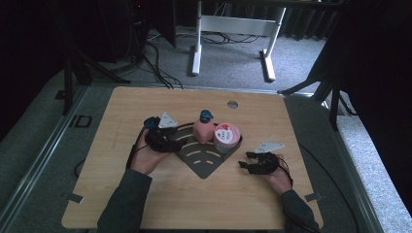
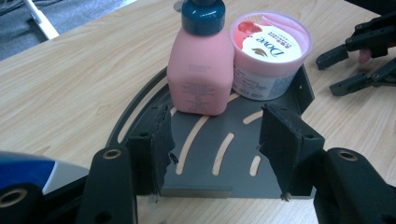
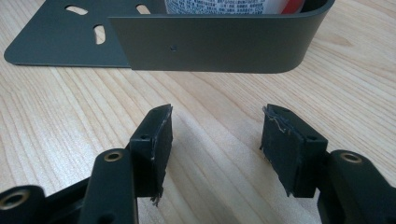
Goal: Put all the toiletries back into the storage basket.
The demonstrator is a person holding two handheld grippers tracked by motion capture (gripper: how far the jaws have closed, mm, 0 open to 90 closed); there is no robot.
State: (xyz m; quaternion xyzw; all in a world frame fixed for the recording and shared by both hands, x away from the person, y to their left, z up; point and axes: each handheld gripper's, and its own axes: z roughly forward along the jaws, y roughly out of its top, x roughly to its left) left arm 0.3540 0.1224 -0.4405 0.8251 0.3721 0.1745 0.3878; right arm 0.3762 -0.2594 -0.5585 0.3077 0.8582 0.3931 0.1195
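A dark grey slotted corner shelf (image 1: 204, 162) lay on the wooden table (image 1: 145, 204), carrying a pink pump bottle (image 1: 202, 130) upright, touching a Dove tub (image 1: 226, 137) beside it. The left gripper (image 2: 215, 135) stood with jaws apart over the shelf's flat edge, pads pressing nothing. The right gripper (image 3: 215, 135) rested with jaws apart and empty above bare wood, just beside the shelf's upright curved wall.
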